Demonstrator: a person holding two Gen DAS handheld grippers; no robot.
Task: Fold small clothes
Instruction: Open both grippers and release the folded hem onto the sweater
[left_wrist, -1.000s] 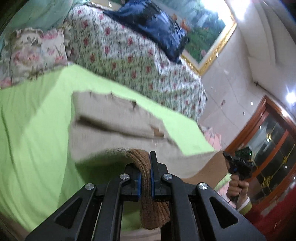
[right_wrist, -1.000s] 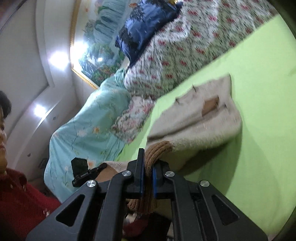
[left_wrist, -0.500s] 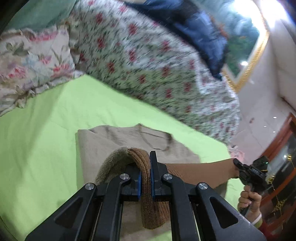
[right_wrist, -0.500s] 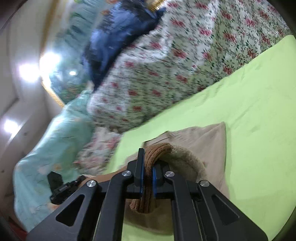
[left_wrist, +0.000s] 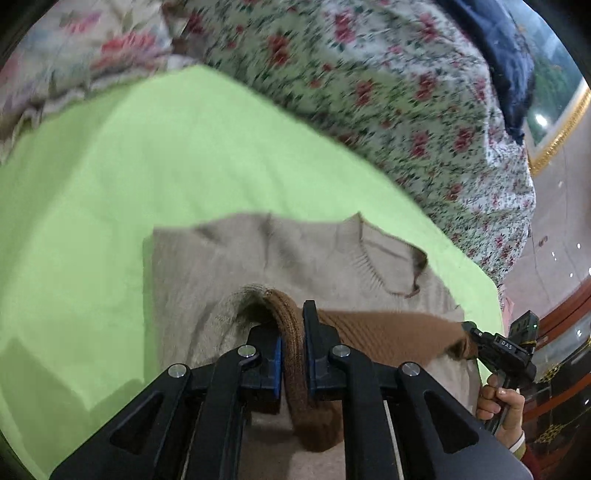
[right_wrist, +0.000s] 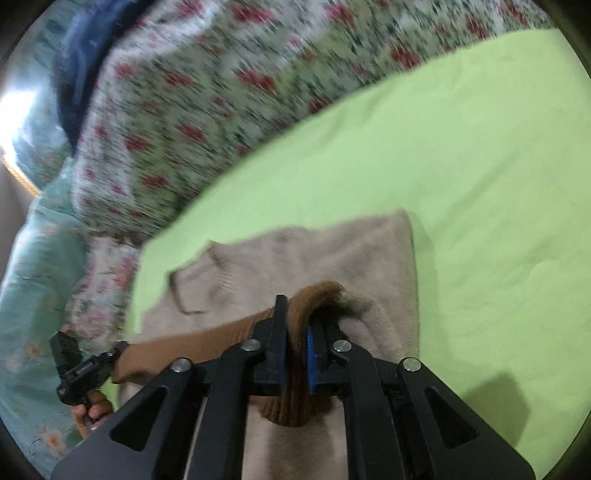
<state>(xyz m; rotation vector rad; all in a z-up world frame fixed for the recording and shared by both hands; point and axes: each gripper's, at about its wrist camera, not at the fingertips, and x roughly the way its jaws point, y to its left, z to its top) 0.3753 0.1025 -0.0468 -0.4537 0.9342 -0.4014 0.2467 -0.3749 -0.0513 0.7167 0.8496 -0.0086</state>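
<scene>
Sweater (left_wrist: 229, 273): beige knit, on the green sheet (left_wrist: 177, 170) of the bed; neckline toward the quilt; body flat at the far side, near part lifted and doubled toward the cameras.
Hem (left_wrist: 380, 328): brown ribbed band, stretched taut between the two tongs, above the flat body.
Left tongs (left_wrist: 292, 347): clamped tight on the hem's left corner; brown rib bunched between the blue pads and hanging below them.
Right tongs (right_wrist: 295, 332): pinched on the hem's right corner; same brown rib drooping under the pads.
Right tongs, from left camera (left_wrist: 498, 347): at the far end of the hem, held in the right hand (left_wrist: 506, 402).
Left tongs, from right camera (right_wrist: 85, 369): at the other end of the hem, left hand (right_wrist: 92, 410) beneath.
Quilt (left_wrist: 388, 85): floral, red on pale, heaped just beyond the sheet; blurred.
Blanket (left_wrist: 506, 55): dark blue, on top of the quilt.
Pillow (right_wrist: 33, 295): teal floral, left edge of right view.
Picture frame (left_wrist: 561, 122): gilt, on the wall behind.
</scene>
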